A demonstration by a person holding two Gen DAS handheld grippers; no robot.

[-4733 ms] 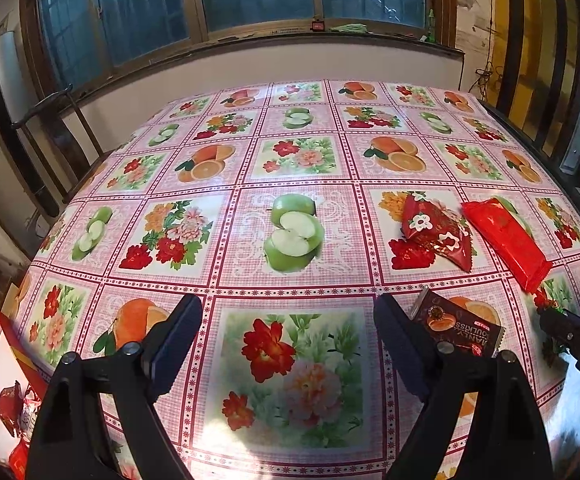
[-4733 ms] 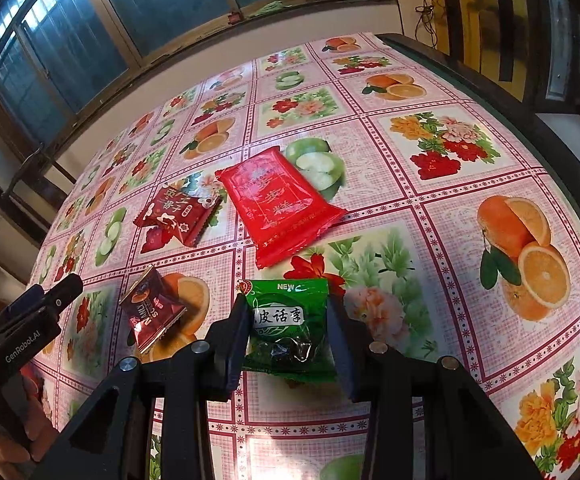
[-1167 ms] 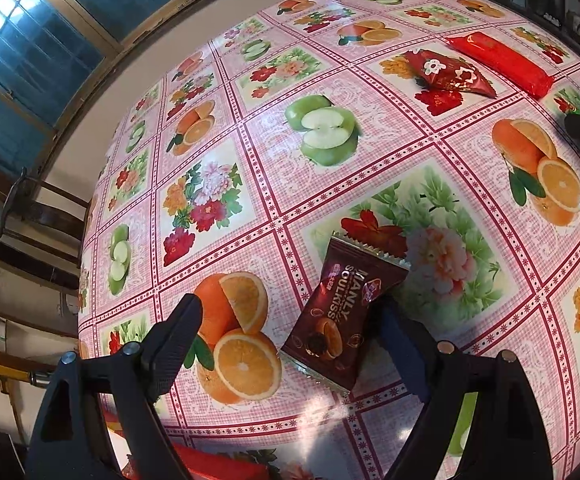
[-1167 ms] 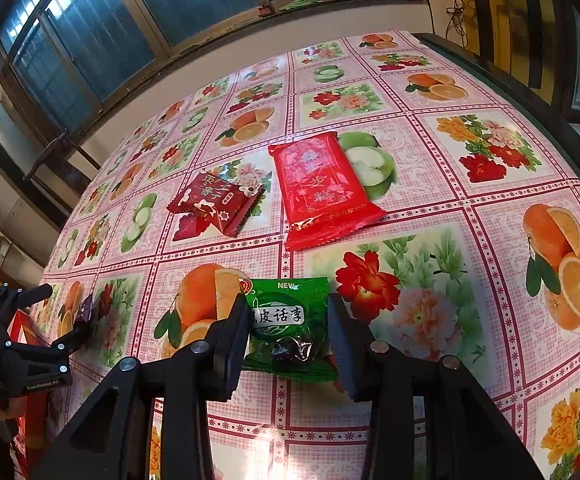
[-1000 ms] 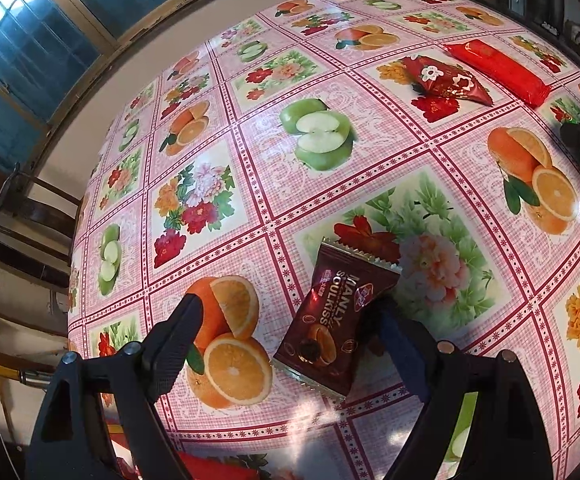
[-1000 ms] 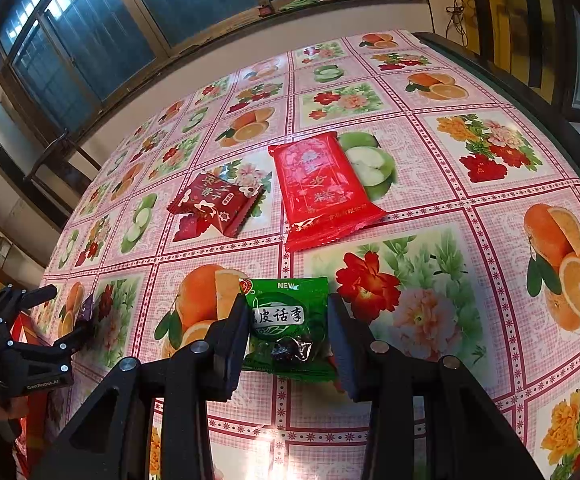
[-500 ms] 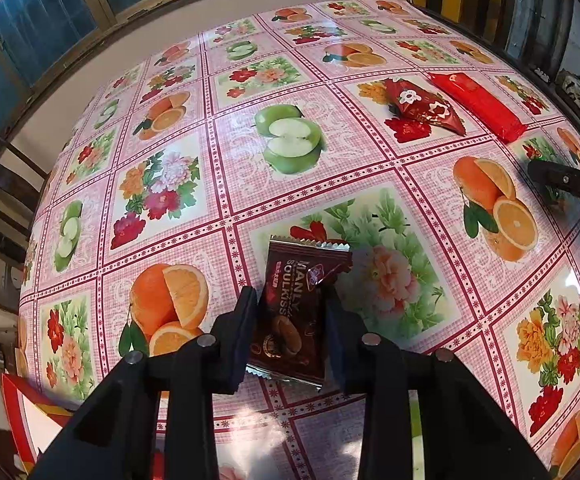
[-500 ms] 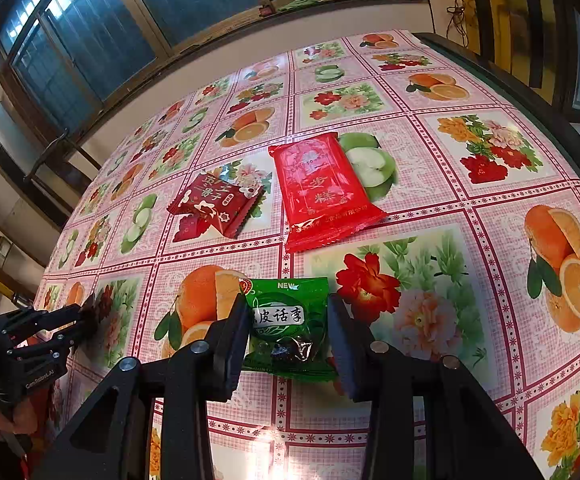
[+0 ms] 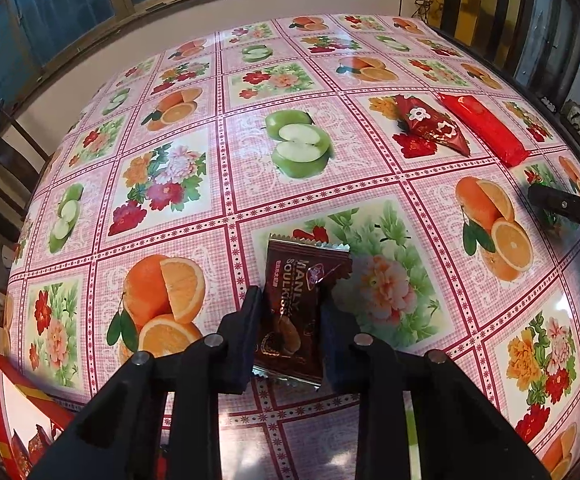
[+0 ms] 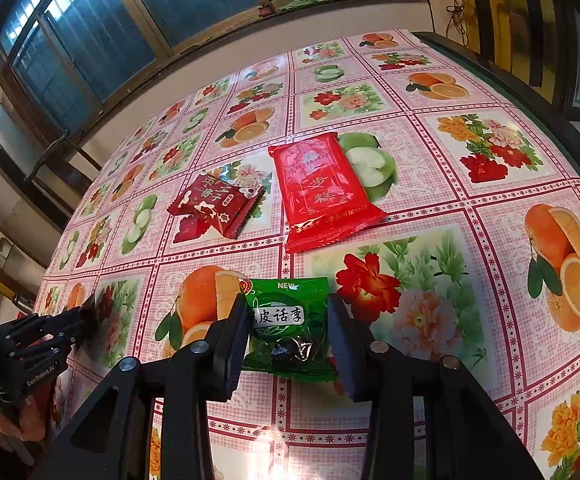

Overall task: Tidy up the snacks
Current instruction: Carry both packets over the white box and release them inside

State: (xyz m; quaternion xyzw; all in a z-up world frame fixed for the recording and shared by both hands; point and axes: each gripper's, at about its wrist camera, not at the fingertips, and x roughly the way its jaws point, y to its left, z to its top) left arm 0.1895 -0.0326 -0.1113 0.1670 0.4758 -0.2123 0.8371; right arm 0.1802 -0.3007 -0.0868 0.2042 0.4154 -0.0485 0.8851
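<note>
Brown snack packet (image 9: 292, 312) pinched in left gripper (image 9: 290, 320), red packets (image 9: 430, 128) beyond

left gripper (image 9: 290, 312) clamped, right gripper (image 10: 287, 320) gripping

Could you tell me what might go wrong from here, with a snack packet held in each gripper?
1. The left gripper pinches the brown packet by its sides, so it may crumple or slip.
2. The right gripper clamps the green packet likewise.
3. The glossy tablecloth could let the red packet slide if bumped.
</note>
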